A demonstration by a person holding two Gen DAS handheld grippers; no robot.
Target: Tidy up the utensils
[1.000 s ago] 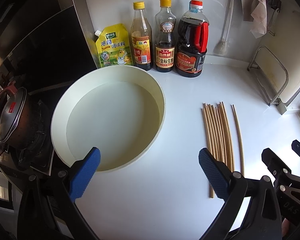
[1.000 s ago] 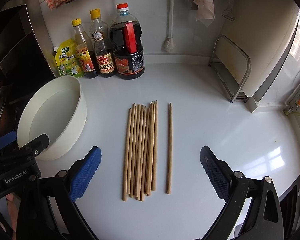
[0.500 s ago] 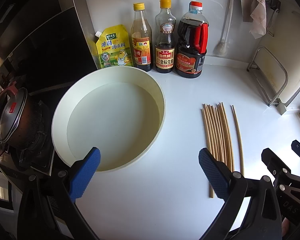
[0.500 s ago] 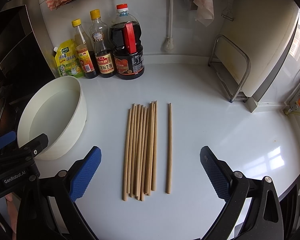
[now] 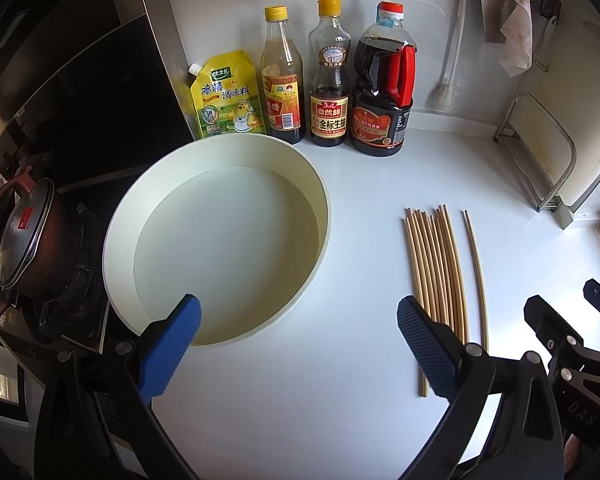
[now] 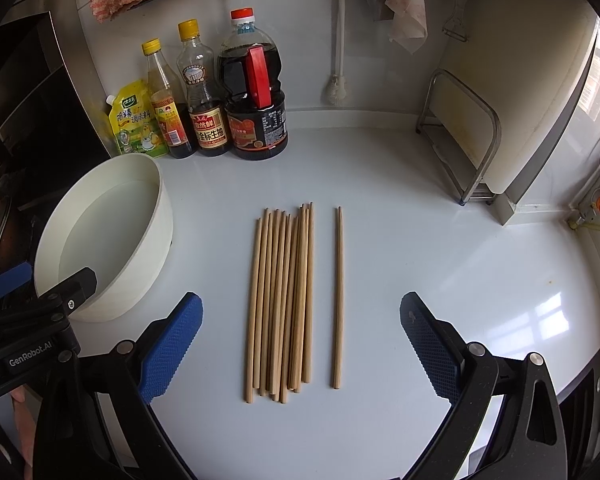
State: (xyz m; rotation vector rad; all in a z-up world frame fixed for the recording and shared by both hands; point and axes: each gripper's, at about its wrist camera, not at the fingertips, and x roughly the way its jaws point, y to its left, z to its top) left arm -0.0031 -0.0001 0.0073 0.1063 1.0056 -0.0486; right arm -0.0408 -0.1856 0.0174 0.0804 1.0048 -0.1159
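Both fisheye views look forward and down from above the glossy white bench [image 5: 300, 400] toward the back wall. The left wrist view sits over the round cream basin [image 5: 316, 240], near it. The right wrist view sits further right, centred on the bundle of pale wooden chopsticks [image 6: 284, 300]. Both share basin, chopsticks and the row of dark sauce bottles [image 6: 220, 112].

A glossy white counter [image 6: 440, 248] runs ahead of the gripper to a white wall [image 6: 300, 52]. Daylight glares on it ahead and to the right. Far left, a dark stove [image 5: 72, 300] carries a pot [image 5: 24, 240] under a black hood [image 5: 60, 60]. Bottles [image 6: 256, 92] line the wall ahead-left. A metal rack [image 6: 464, 136] stands ahead-right, and cloths [image 6: 404, 0] hang above.
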